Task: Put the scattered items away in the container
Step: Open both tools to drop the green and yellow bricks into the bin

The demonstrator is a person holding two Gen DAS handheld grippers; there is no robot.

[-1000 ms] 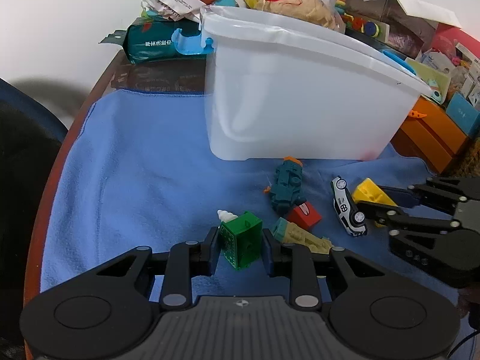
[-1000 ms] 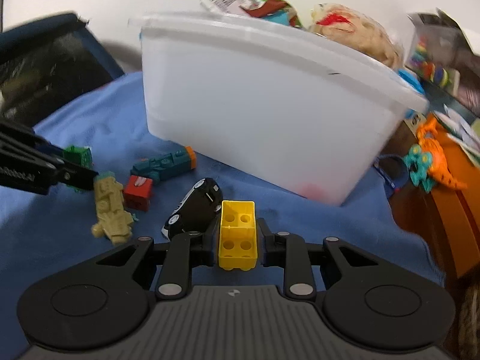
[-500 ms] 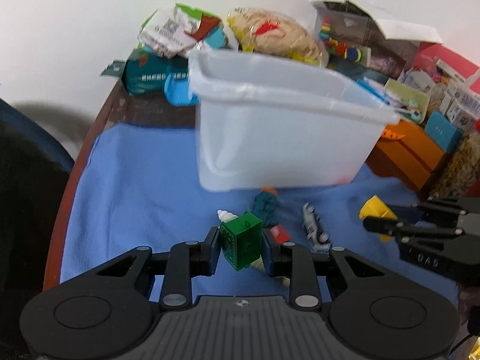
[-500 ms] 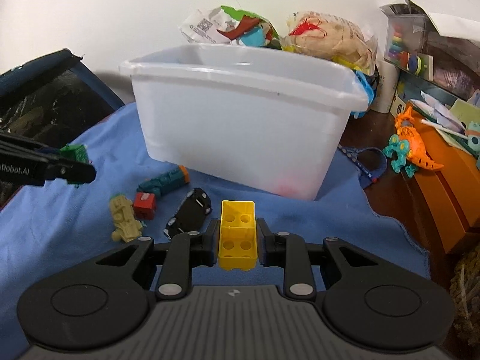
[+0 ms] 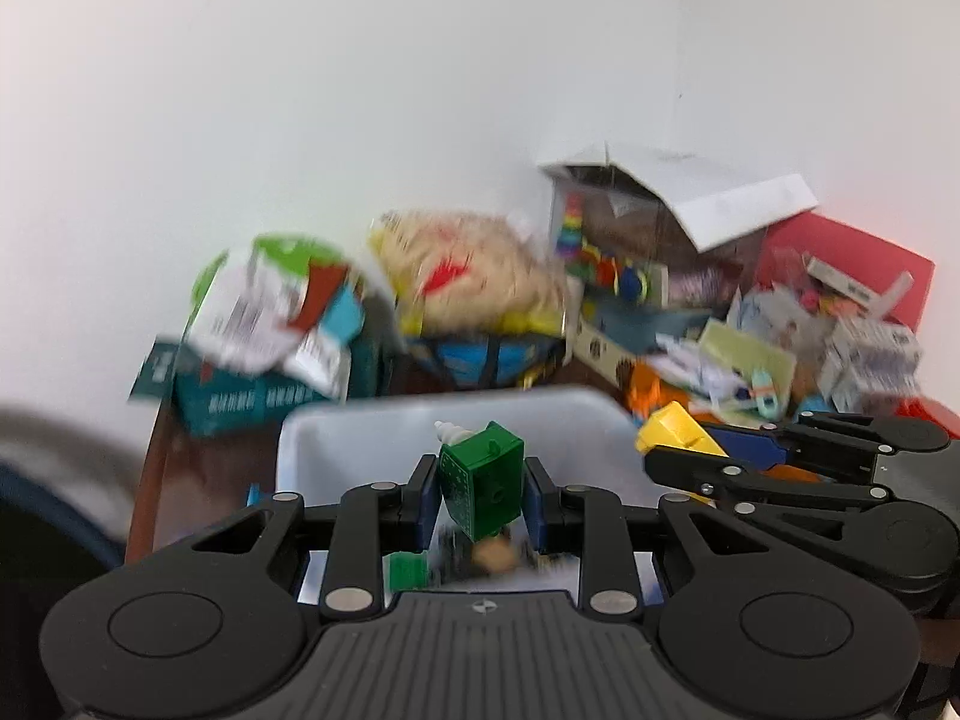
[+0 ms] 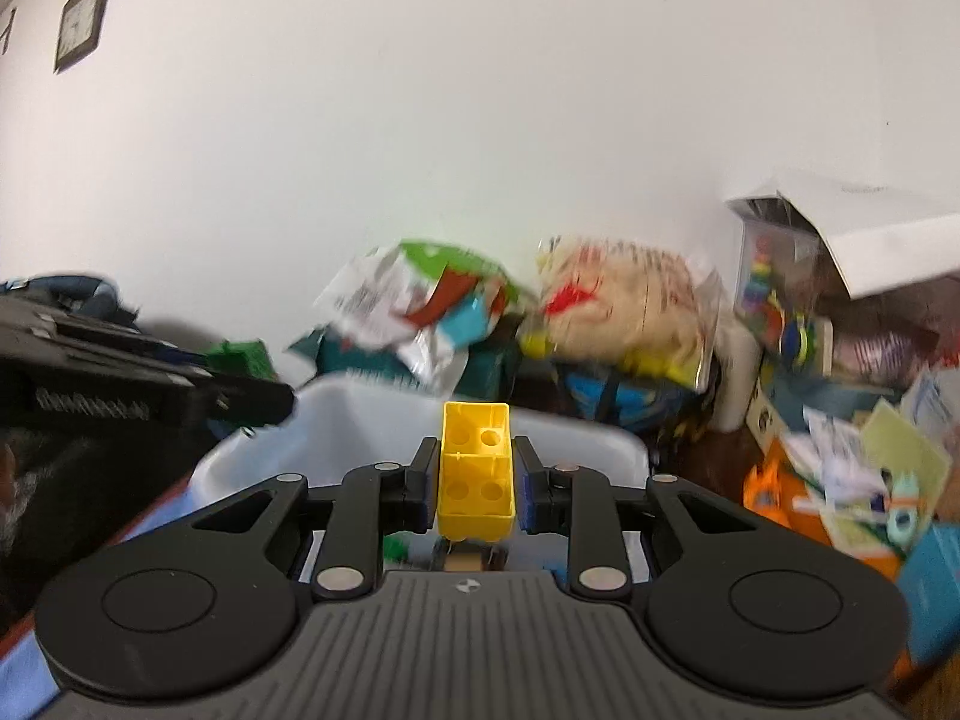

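My left gripper (image 5: 480,495) is shut on a green toy block (image 5: 482,479) with a small white piece at its top, held over the open white plastic bin (image 5: 336,426). My right gripper (image 6: 475,483) is shut on a yellow studded brick (image 6: 476,471), also above the bin (image 6: 372,420). In the left wrist view the right gripper (image 5: 672,447) comes in from the right with the yellow brick (image 5: 675,429). In the right wrist view the left gripper (image 6: 264,387) reaches in from the left with the green block (image 6: 240,357). Small toys lie blurred in the bin's bottom.
Behind the bin stand snack bags (image 5: 282,300), a beige packet with red print (image 5: 474,282), an open box with coloured toys (image 5: 612,252) and red and orange boxes (image 5: 840,264). A white wall rises behind. A framed picture (image 6: 81,21) hangs upper left.
Both grippers have risen from the blue cloth with their blocks and now look over the bin's rim into it. The loose toys on the cloth have dropped out of view.
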